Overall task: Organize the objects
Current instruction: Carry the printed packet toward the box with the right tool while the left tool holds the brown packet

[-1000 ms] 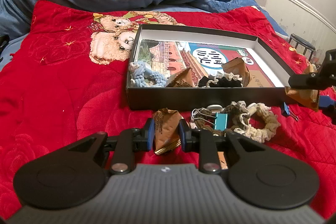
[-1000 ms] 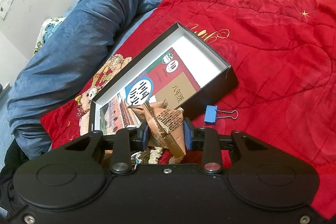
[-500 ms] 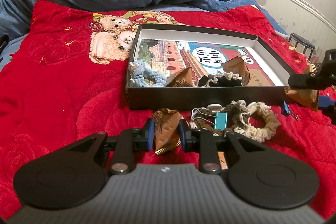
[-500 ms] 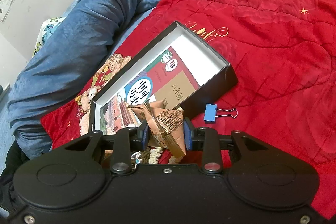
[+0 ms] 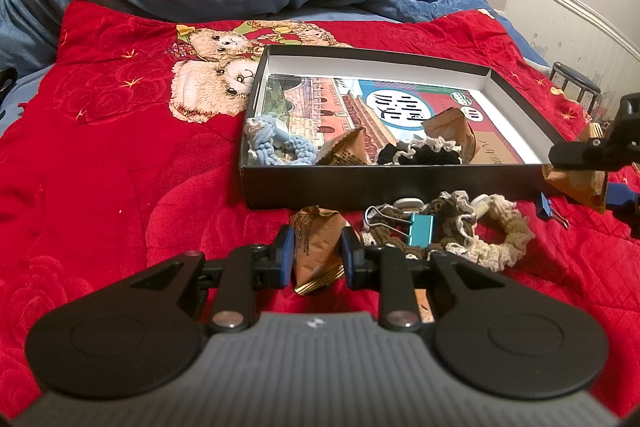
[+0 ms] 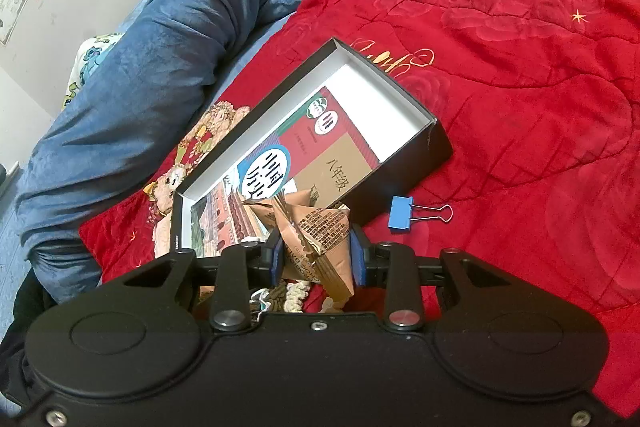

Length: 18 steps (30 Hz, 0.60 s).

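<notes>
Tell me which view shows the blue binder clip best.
The right wrist view: the blue binder clip lies whole and unobstructed on the red quilt beside the black box. The left wrist view catches it only small at the right edge.

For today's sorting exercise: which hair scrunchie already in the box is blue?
The blue scrunchie at the box's near left corner; the other one inside is black with cream trim.

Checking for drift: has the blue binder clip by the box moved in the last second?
No. The blue binder clip lies in the same spot beside the black box's near corner.
</notes>
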Tool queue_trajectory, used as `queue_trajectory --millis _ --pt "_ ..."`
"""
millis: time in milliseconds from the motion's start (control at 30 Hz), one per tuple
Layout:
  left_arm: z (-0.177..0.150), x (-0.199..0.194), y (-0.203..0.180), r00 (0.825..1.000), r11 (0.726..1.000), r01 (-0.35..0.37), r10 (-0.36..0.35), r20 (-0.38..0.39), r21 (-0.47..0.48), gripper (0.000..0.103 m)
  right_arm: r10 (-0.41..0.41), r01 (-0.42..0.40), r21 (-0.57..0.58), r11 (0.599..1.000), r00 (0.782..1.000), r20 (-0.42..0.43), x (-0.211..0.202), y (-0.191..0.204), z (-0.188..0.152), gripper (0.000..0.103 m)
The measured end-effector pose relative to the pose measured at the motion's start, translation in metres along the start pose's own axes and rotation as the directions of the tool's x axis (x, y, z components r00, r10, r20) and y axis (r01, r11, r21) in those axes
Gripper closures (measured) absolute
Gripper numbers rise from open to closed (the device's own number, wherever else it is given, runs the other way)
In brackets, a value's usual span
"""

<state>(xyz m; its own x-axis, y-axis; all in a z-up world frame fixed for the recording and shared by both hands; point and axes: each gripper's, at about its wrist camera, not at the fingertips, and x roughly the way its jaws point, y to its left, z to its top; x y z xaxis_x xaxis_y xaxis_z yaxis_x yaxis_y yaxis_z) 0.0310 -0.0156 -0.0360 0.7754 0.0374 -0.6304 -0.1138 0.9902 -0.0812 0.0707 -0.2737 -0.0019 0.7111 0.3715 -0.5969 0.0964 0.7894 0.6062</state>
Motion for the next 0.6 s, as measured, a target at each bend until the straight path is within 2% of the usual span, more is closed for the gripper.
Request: queue_trajectory --millis 600 --pt "0.0021 -0.0022 0.0018 1.000 1.000 0.012 -0.012 0.004 -0.006 0.076 0.032 -0.031 -0.043 0.999 0.999 0.011 -0.0040 0.0093 0.0000 0.072"
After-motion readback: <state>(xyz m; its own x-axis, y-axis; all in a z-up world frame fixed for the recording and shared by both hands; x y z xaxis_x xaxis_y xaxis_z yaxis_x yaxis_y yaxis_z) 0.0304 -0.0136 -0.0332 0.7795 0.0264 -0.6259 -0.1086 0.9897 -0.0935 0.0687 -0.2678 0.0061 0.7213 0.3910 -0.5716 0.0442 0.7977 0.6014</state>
